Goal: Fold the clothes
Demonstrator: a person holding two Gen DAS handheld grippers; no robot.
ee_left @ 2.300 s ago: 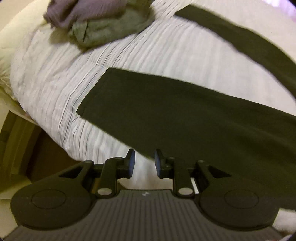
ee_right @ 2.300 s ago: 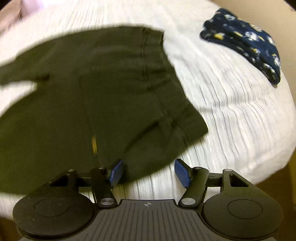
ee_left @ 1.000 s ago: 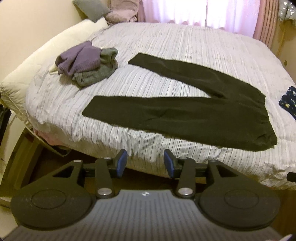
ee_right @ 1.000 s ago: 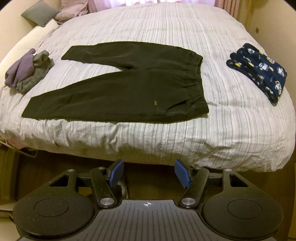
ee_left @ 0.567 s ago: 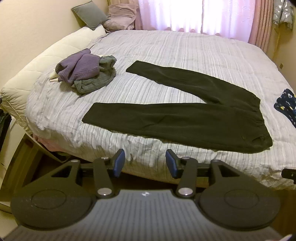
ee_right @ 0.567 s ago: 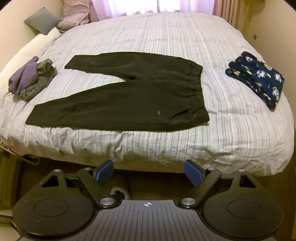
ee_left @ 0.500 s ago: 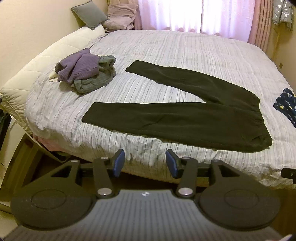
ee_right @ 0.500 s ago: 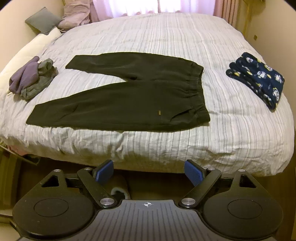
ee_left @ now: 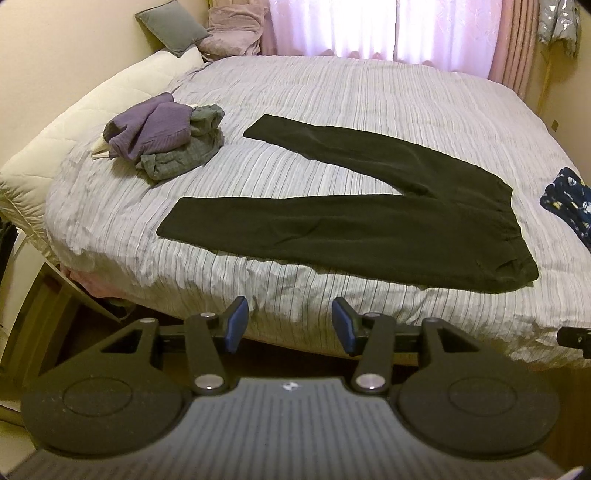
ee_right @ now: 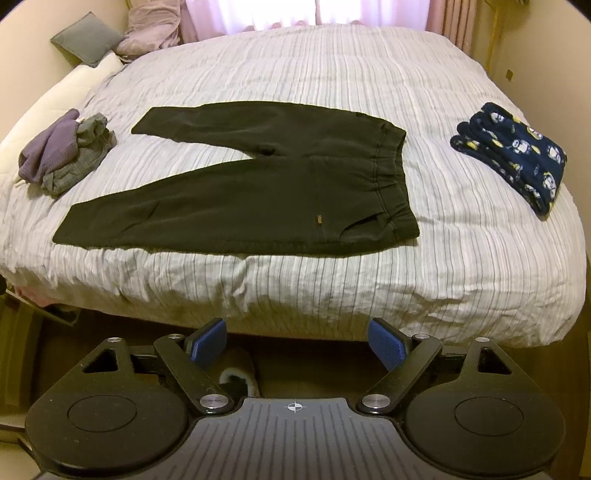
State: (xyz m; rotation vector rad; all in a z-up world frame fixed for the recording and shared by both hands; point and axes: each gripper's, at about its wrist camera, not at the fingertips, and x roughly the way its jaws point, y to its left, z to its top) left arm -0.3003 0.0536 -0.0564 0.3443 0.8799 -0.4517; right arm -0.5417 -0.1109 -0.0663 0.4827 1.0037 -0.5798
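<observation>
Dark trousers (ee_left: 369, 218) lie spread flat on the striped bed (ee_left: 332, 96), legs apart in a V, waistband to the right; they also show in the right wrist view (ee_right: 258, 192). A crumpled pile of purple and grey clothes (ee_left: 166, 140) lies at the left, also in the right wrist view (ee_right: 62, 155). A folded navy patterned garment (ee_right: 513, 155) lies at the right. My left gripper (ee_left: 290, 325) is open and empty, held back off the bed's near edge. My right gripper (ee_right: 297, 341) is wide open and empty, also off the near edge.
Pillows (ee_left: 173, 27) and a pink bundle (ee_left: 236, 24) sit at the head by the curtained window (ee_left: 369, 26). A cream quilt (ee_left: 74, 122) runs along the left side. A slipper (ee_right: 236, 376) lies on the floor below the bed edge.
Both grippers pulled back from just above the trousers to off the bed's near edge. The right gripper opened wider. In the last half second almost nothing moved.
</observation>
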